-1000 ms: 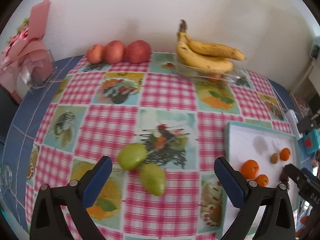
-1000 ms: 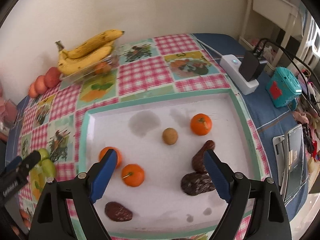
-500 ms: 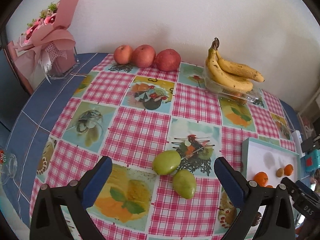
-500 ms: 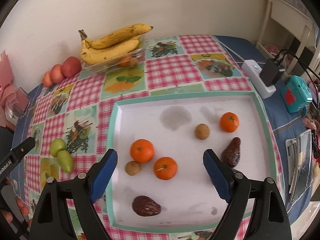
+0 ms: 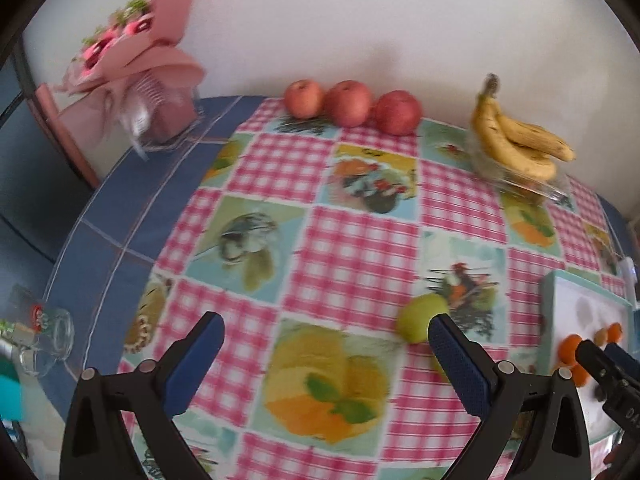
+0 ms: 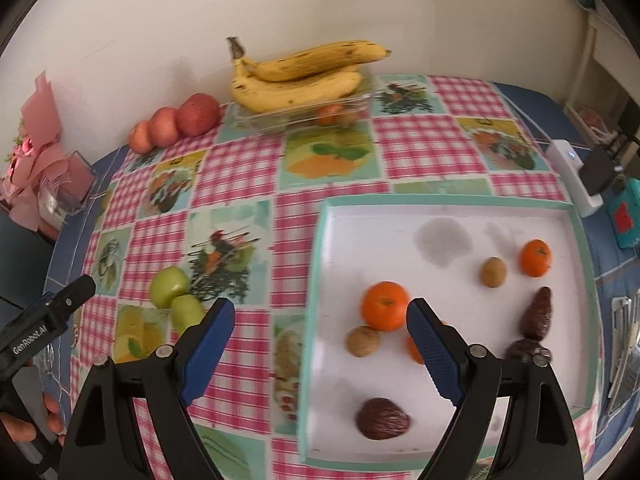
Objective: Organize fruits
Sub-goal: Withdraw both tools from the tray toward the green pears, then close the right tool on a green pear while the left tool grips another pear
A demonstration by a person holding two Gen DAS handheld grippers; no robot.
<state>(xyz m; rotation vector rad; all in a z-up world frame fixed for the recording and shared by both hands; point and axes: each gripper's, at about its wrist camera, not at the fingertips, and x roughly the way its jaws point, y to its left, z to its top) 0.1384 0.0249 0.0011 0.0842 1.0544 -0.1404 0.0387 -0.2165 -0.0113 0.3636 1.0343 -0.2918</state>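
Two green fruits lie together on the checked tablecloth; one shows in the left wrist view, partly behind a fingertip. A white tray with a teal rim holds oranges, small brown fruits and dark brown fruits. Three red apples and a banana bunch on a clear dish sit by the wall. My left gripper is open and empty, above the cloth left of the green fruits. My right gripper is open and empty over the tray's left edge.
A pink bouquet in a clear vase stands at the back left. A glass lies on the blue cloth at the left edge. A white power strip with a plug and a teal device lie right of the tray.
Both grippers have swung left: the green fruits and tray have slid right in both views. The bouquet and glass have come further into the left wrist view. Both grippers stay open.
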